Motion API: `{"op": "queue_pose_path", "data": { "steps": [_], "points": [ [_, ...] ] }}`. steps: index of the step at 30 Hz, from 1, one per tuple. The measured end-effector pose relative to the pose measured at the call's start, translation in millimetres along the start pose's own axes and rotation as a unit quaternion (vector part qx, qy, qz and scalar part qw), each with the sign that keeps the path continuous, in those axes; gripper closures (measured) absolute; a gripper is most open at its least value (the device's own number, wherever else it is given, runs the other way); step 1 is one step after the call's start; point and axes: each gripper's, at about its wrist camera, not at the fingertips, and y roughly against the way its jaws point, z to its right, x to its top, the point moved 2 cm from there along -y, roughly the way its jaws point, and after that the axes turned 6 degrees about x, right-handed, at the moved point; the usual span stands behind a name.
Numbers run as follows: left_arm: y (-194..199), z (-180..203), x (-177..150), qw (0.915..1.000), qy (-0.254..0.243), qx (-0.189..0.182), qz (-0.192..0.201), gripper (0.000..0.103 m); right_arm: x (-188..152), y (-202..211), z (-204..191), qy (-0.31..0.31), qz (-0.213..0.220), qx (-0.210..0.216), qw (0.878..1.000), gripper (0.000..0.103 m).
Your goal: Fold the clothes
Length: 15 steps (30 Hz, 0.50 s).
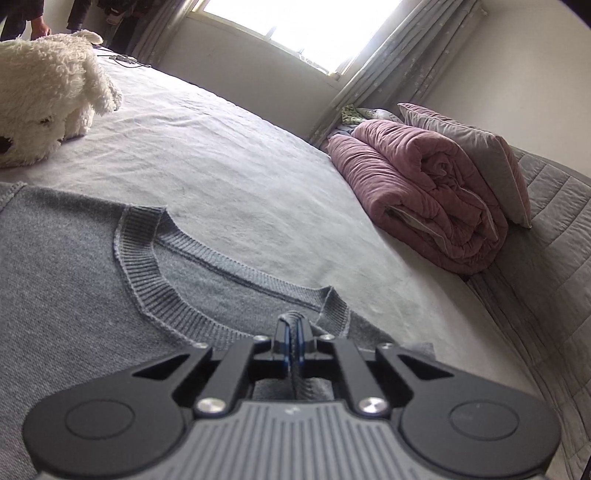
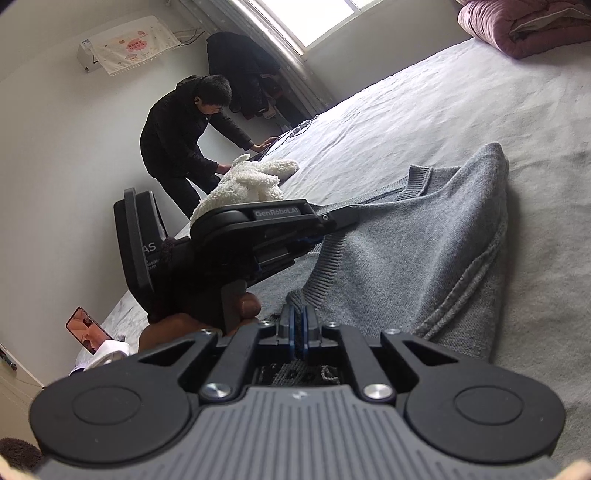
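Through the left wrist camera, I am looking across a big bed point(image 1: 240, 177) with a pale sheet. A fluffy white toy dog point(image 1: 48, 92) is lying far off to the left. A rolled pink blanket point(image 1: 421, 192) is sitting at the right, with a grey pillow point(image 1: 476, 155) leaning just behind it. A bright window point(image 1: 295, 26) is shining at the back, with curtains beside it. Nothing is blocking my way here. The grey sweater point(image 1: 74, 266) is lying flat on the sheet right under me, with its ribbed collar curving in front. My left gripper point(image 1: 293, 328) is squeezing tight on a fold of sweater beside the collar, and the knit is poking up between its blue pads.

Through the right wrist camera, I am seeing the sweater point(image 2: 424, 251) bunching up into a ridge on the bed. The left gripper point(image 2: 332, 225) is reaching across from the left side, gripping the sweater by the collar, and a hand point(image 2: 207, 317) is holding it. Behind it the toy dog point(image 2: 247, 184) is lying near the bed edge, and a person point(image 2: 184, 136) in dark clothes is bending over the bed. A phone point(image 2: 86, 328) is glowing low on the left. My right gripper point(image 2: 300, 321) is pinching shut on the sweater's ribbed edge.
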Motion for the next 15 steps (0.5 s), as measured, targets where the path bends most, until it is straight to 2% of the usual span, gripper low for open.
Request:
{"op": "queue_pose_path", "data": {
  "steps": [7, 10, 13, 15],
  "points": [
    [-2, -3, -1, 0.9994, -0.002, 0.034, -0.007, 0.099, -8, -12, 1, 0.007, -0.034, -0.018, 0.999, 0.097],
    [-1, -4, 0, 0.9994, 0.000, 0.033, -0.009, 0.098, -9, -13, -2, 0.012, -0.036, -0.020, 0.999, 0.095],
    [-1, -6, 2, 0.9994, 0.005, 0.028, -0.020, 0.096, -9, -11, -1, 0.010, -0.034, -0.016, 0.999, 0.087],
    [5, -5, 6, 0.9996, 0.005, 0.023, -0.013, 0.089, -7, -9, -1, 0.011, -0.038, -0.014, 0.999, 0.087]
  ]
}}
